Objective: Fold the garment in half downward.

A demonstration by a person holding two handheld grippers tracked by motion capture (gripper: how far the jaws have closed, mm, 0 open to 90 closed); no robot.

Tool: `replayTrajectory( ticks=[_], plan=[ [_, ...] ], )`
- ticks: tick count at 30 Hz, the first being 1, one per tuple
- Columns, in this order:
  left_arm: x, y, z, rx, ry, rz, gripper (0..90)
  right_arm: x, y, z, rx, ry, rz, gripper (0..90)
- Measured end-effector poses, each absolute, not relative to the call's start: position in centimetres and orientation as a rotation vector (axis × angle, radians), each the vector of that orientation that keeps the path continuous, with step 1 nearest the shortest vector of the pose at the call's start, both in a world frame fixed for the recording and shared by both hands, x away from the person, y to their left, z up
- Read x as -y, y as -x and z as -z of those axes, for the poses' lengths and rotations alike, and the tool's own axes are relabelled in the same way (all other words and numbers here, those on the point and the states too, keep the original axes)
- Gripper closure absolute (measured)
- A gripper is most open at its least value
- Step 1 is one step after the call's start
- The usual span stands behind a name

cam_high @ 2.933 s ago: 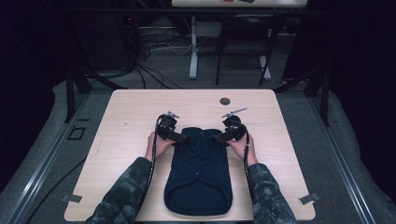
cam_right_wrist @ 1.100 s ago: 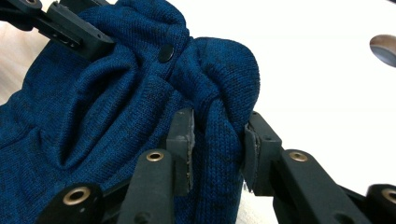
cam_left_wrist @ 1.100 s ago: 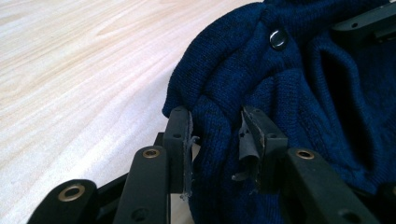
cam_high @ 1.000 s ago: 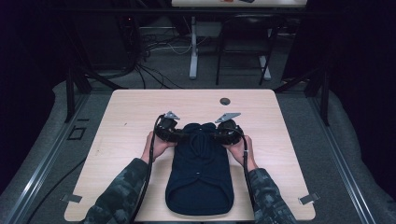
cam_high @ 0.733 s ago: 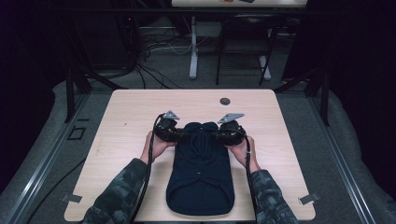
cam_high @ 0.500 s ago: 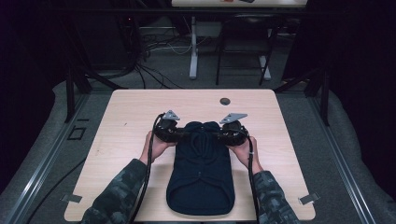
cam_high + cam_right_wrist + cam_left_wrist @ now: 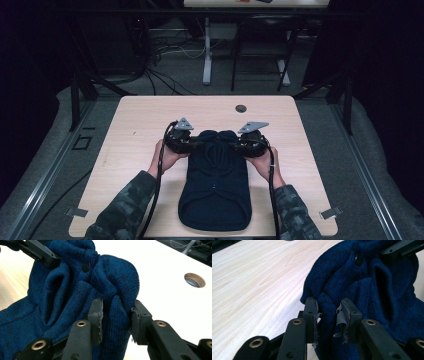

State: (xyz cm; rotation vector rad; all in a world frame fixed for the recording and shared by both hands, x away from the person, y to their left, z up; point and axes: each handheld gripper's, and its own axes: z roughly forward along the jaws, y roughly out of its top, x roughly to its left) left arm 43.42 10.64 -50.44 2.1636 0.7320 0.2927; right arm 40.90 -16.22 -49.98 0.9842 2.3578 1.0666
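A dark blue knitted garment [image 7: 214, 190] lies lengthwise in the middle of the wooden table [image 7: 135, 130]; its far end is bunched up between the two grippers. My left gripper [image 7: 192, 144] pinches a fold of the knit [image 7: 328, 315] at the garment's left side, jaws pressed on the cloth. My right gripper [image 7: 239, 145] pinches a thick fold [image 7: 117, 312] at the right side. A dark button [image 7: 358, 258] shows on the bunched part, also seen as the button [image 7: 86, 265] from the right. Each gripper view shows the other gripper's jaw at the far side of the bundle.
A round cable hole [image 7: 241, 108] sits in the table near its far edge, beyond the garment. Bare tabletop lies left and right of the garment. Behind the table stand desk legs and cables [image 7: 165, 55] on the floor.
Both grippers have moved inward toward each other, gathering the garment's far end into a narrower, higher bunch. The garment's near end has stayed put.
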Motion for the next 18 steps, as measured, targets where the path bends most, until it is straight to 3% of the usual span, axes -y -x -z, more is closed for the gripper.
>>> replayTrajectory(
  ticks=[18],
  plan=[
    [-10.6,-42.3,49.2,-0.674,-2.143,-0.350,70.0,16.6,-39.6,48.7,-2.317,-0.924,-1.097,67.0]
  ],
)
